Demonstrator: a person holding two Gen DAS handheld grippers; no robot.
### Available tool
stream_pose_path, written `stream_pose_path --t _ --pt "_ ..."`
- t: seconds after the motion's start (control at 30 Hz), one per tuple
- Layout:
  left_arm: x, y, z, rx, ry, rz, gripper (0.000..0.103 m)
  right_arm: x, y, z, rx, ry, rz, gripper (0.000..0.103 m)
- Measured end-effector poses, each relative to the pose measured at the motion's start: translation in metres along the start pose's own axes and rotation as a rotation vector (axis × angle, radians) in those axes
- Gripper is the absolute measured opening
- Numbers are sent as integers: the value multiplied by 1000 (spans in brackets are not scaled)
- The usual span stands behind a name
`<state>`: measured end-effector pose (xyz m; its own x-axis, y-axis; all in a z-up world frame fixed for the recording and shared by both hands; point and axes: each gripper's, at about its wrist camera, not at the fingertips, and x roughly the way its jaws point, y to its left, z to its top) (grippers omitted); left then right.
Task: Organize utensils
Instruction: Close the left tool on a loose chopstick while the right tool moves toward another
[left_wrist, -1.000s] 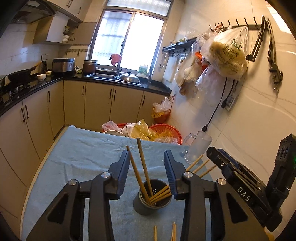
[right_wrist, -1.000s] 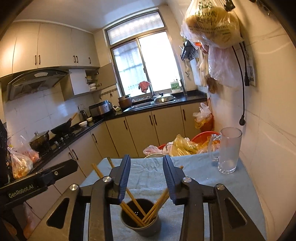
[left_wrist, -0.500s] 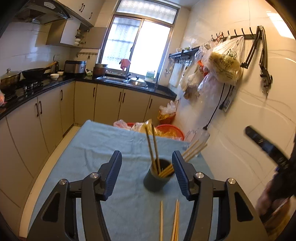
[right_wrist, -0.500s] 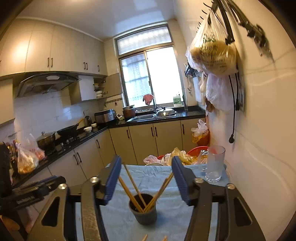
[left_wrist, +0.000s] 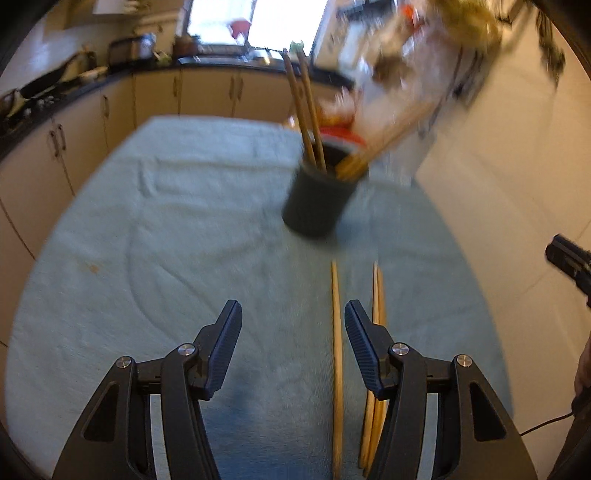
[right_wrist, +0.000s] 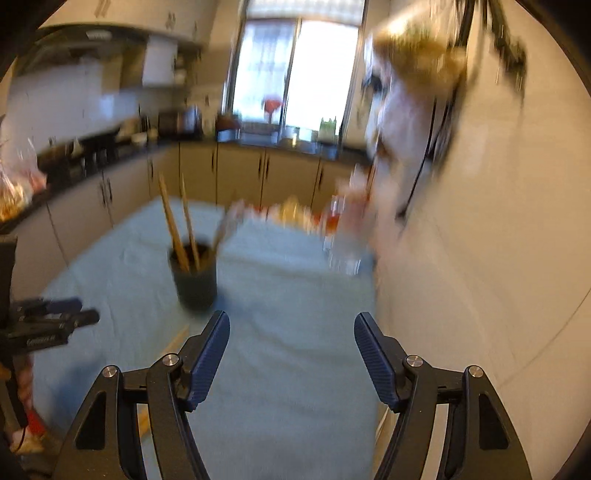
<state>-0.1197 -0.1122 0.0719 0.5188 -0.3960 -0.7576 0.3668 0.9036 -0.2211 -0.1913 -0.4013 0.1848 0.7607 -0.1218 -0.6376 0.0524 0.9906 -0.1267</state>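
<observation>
A dark cup (left_wrist: 317, 206) holding several wooden chopsticks stands on the blue cloth (left_wrist: 166, 229); it also shows in the right wrist view (right_wrist: 195, 277). Three loose chopsticks (left_wrist: 337, 350) lie on the cloth in front of the cup, one between my left fingers and two under the right finger. My left gripper (left_wrist: 293, 325) is open and empty just above them. My right gripper (right_wrist: 291, 336) is open and empty, over bare cloth to the right of the cup. Both views are blurred.
A glass mug (right_wrist: 343, 251) stands near the white wall (right_wrist: 480, 258) at the table's far right. Plastic bags hang on the wall. Kitchen cabinets (left_wrist: 110, 110) run along the left and back. The right gripper's tip (left_wrist: 569, 258) shows at the left view's right edge.
Both grippers have pulled back from around the cup and opened wider. The left one has tilted down over the loose chopsticks; the right one has swung to the right.
</observation>
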Motion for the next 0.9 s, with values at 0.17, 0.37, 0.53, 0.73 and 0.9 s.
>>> stream_pose_path --t 0.17,0.37,0.53,0.73,0.9 --pt "48 -25 -17 111 114 7 56 52 3 -50 115 163 190 55" --pt "75 -38 -22 183 160 66 19 107 28 -79 213 271 351 47" --pt "71 -25 -13 123 177 66 7 122 45 -83 194 292 363 44" --pt "57 -7 -22 61 155 45 7 141 59 -87 150 338 322 33" --pt "54 2 -28 20 149 18 7 151 68 -78 140 337 300 33"
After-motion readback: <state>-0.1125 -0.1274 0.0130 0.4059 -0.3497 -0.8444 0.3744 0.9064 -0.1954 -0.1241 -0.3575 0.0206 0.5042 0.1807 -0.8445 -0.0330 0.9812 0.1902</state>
